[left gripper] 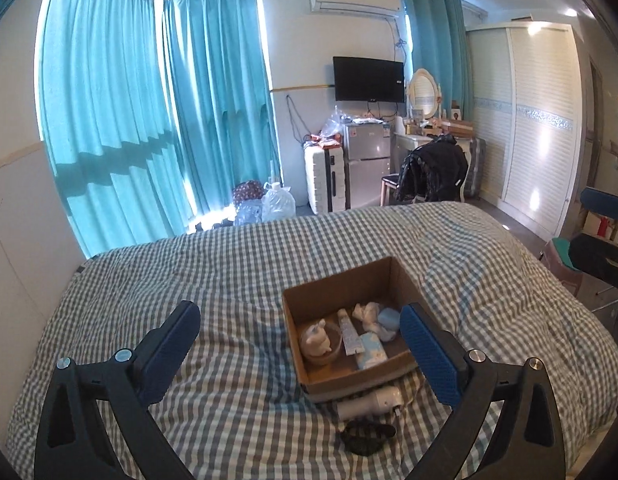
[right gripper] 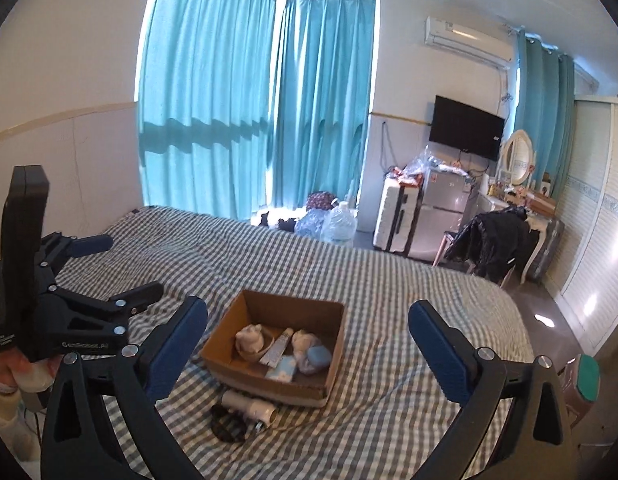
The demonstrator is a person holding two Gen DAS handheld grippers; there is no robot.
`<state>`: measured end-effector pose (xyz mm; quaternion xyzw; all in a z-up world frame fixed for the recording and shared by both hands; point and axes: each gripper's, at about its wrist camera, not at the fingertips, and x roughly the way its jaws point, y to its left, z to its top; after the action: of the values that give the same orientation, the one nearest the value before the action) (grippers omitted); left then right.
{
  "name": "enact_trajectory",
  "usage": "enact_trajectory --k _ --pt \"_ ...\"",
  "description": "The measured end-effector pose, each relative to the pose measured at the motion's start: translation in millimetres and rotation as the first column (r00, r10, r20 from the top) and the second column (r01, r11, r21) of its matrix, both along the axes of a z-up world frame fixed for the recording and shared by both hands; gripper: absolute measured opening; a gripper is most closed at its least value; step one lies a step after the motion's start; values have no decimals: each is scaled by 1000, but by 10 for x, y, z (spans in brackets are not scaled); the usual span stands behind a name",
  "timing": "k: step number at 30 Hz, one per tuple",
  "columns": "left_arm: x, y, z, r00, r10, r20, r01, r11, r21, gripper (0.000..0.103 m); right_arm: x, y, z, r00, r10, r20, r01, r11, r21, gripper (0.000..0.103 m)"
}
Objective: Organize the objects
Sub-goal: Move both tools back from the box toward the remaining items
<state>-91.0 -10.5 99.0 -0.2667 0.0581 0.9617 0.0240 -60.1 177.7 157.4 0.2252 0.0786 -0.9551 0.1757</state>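
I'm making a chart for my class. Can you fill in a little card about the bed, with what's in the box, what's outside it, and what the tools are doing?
place: bed with checked cover
box: open cardboard box on the bed
in the box: white figurine in a bowl, tube, light blue packet, blue soap-like piece
outside the box: white cylinder device and dark patterned thing, just in front of it
left tool: open, holding nothing
right tool: open, holding nothing
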Motion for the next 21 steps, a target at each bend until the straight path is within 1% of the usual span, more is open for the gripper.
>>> enact_trajectory --k 2,4,6,8,10,11,14,17,21 --pt "43 20 -160 1000 18 10 -18 1000 -6 103 52 -6 -178 1000 -3 5 3 1000 0 101" --pt "60 35 -356 999 16 37 -16 1000 -1 103 80 3 -323 1000 -17 4 17 1000 -2 101" --pt "41 41 -581 997 27 69 -28 1000 13 103 35 23 -546 999 -25 21 25 1000 -2 101" --pt "15 63 -793 994 43 97 -44 999 5 103 -40 34 -756 998 -43 37 42 999 12 101" --pt "-8 71 -974 992 52 118 -53 999 7 103 -176 32 -1086 994 -62 88 59 997 43 101" --pt "-23 74 -1065 990 59 127 -60 998 8 103 -230 22 -1197 992 -70 105 65 997 52 101" --pt "-82 79 -1326 984 78 162 -82 996 18 103 -383 33 -1624 980 -76 184 67 996 52 101" --pt "-155 100 -1589 973 64 222 -77 996 53 103 -479 11 -1868 972 -99 215 87 994 63 101" --pt "-208 182 -1893 957 56 284 -74 996 53 103 -619 -19 -2145 958 -124 260 105 991 85 101"
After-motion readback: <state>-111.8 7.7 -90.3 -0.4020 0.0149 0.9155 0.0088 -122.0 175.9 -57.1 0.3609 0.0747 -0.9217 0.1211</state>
